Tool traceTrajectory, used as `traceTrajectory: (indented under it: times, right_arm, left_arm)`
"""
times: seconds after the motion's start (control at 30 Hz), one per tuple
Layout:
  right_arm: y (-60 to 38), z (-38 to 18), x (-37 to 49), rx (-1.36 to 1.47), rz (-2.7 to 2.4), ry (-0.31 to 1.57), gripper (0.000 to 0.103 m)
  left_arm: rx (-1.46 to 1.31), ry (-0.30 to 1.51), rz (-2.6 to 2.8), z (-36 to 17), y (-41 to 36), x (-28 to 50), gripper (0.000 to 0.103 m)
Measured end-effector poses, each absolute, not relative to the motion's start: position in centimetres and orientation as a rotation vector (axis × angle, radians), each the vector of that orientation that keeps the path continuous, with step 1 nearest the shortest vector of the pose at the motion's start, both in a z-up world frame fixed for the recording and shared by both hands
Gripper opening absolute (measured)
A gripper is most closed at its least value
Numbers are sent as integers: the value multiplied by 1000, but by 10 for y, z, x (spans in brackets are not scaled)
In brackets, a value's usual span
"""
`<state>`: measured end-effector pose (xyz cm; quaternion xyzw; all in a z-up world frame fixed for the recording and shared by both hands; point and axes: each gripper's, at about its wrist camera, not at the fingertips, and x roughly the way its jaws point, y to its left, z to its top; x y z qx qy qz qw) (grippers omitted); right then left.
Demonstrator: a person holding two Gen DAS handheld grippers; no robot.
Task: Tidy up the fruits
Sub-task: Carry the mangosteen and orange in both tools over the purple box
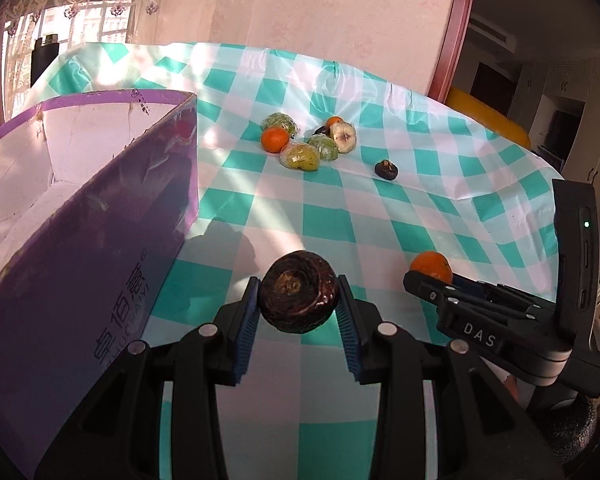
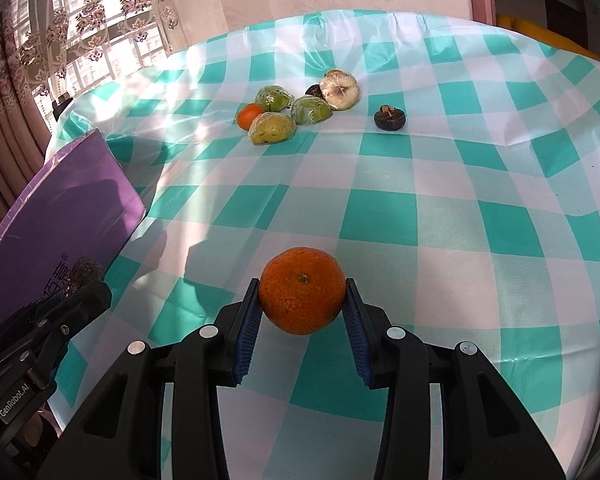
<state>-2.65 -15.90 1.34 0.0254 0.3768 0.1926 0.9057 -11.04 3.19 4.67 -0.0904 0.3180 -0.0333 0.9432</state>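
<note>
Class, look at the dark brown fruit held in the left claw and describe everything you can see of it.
The dark brown fruit is round and slightly flattened, with a rough, wrinkled, dull-glossy skin and a paler, scarred patch at its centre facing the camera. The left claw is shut on it, one blue ribbed pad pressing each side. It is held above the checked tablecloth, just right of the purple box. Nothing else touches it.

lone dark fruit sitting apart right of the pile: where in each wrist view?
Left wrist: lone dark fruit upper centre-right, right of the pile.
Right wrist: upper centre-right, again right of the pile.
Shared landmark: pale wrapped fruit, up-left of it in both.
</note>
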Motion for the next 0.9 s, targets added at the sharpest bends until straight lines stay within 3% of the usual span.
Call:
traceTrajectory:
  times: [0.47, 0.9]
  right_arm:
    - [-101, 31, -66, -54, 576, 766, 40]
    - [-29, 101, -113, -123, 786, 637, 41]
  left_arm:
    - [-138, 533, 28, 122, 79, -183, 37]
    - [-284, 535, 263, 129, 199, -217, 37]
